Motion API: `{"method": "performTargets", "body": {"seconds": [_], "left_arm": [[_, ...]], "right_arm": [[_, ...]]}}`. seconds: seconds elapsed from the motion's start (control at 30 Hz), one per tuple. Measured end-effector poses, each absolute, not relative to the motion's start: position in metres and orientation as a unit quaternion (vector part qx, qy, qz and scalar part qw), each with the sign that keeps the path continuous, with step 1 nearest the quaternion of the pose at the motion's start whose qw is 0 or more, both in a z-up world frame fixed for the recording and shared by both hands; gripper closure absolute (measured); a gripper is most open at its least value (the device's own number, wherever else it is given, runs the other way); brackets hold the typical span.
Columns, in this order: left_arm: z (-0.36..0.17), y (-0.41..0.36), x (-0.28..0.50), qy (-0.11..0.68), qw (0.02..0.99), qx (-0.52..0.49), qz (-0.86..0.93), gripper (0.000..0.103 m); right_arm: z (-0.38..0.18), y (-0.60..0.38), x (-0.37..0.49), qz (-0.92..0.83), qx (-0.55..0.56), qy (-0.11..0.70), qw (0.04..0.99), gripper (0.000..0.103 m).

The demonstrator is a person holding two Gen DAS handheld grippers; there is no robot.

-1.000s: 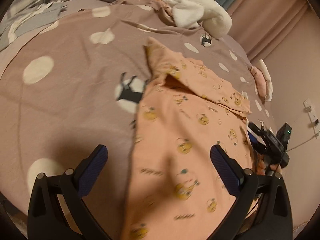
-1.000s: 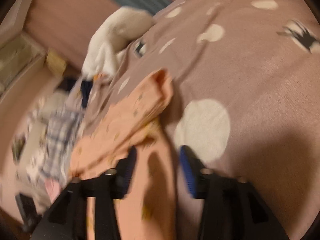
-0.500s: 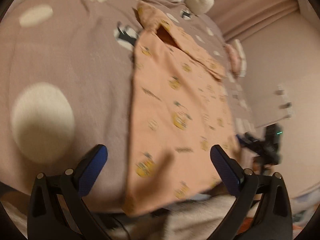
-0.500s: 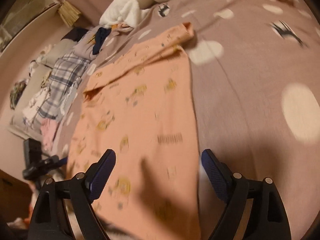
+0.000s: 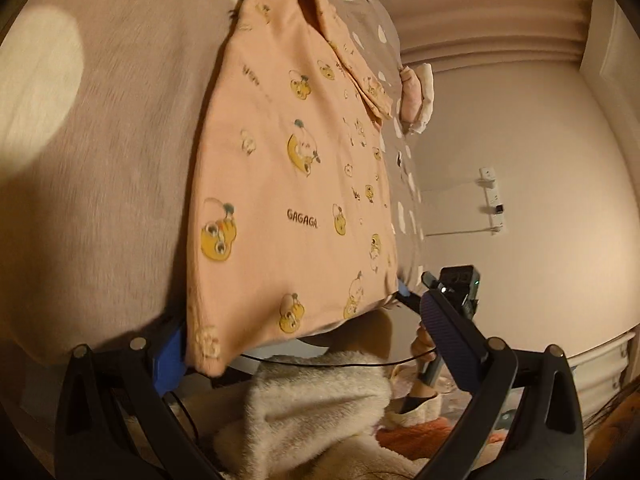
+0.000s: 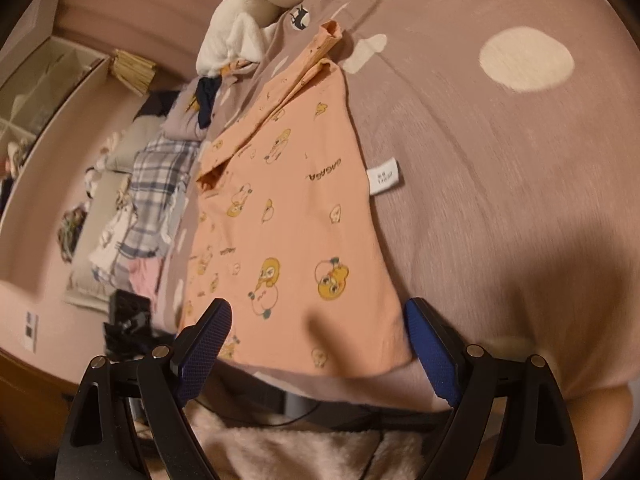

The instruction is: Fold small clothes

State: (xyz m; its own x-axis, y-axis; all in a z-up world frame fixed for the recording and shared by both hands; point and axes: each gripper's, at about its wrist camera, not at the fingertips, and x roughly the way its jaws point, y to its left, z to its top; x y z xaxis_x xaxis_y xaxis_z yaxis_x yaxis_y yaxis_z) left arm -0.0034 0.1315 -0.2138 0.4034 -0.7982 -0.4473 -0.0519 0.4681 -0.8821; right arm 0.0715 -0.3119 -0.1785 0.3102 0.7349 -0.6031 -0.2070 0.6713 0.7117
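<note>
A peach-orange cotton garment printed with yellow cartoon ducks (image 5: 292,184) lies flat on the mauve bedspread with cream spots (image 5: 100,184), its hem at the near edge of the bed and one sleeve folded diagonally across its far end. A second ago the right gripper (image 6: 316,344) was low over that sleeve, its jaws narrowed; both tools have since drawn back to the near edge, which suggests that the sleeve fold is done and the hem is next. The left gripper (image 5: 304,344) stands wide open, its left pad beside the hem's left corner, gripping nothing. The right gripper is likewise wide open and empty, its fingers straddling the hem's right portion. A white care label (image 6: 383,176) protrudes from the garment's right side seam.

Surroundings: a white plush blanket (image 6: 256,12) heaped at the far edge; a plaid cloth (image 6: 160,184) and mixed laundry along the far left side; a fleecy beige fabric (image 5: 320,400) below the near edge, across which a thin black cable (image 5: 320,363) runs. Nothing lies on the garment itself; the cable seems the only snag risk.
</note>
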Motion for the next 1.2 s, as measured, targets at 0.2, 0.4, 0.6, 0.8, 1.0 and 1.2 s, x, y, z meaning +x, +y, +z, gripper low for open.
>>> {"method": "performTargets", "body": {"seconds": [0.2,0.4,0.6,0.8,1.0,1.2], "left_arm": [[-0.207,0.122,0.001,0.478,0.716,-0.44,-0.257,0.002],[-0.196,0.09,0.014,0.494,0.733,-0.39,-0.257,0.004],[-0.198,0.091,0.016,0.506,0.74,-0.386,-0.218,0.025],[-0.197,0.09,0.013,0.508,0.757,-0.372,-0.175,0.044],[-0.192,0.076,0.013,0.527,0.791,-0.288,-0.116,0.077],[-0.198,0.082,0.011,0.522,0.798,-0.288,-0.088,0.094]], "right_arm": [[-0.184,-0.305,0.062,0.32,0.292,0.497,0.752,0.016],[-0.188,-0.284,0.058,0.347,0.294,0.504,0.735,0.02],[-0.186,-0.296,0.059,0.313,0.29,0.492,0.759,0.05],[-0.186,-0.305,0.058,0.29,0.283,0.483,0.776,0.057],[-0.185,-0.296,0.06,0.275,0.243,0.476,0.799,0.068],[-0.189,-0.293,0.06,0.245,0.221,0.474,0.816,0.095]]}}
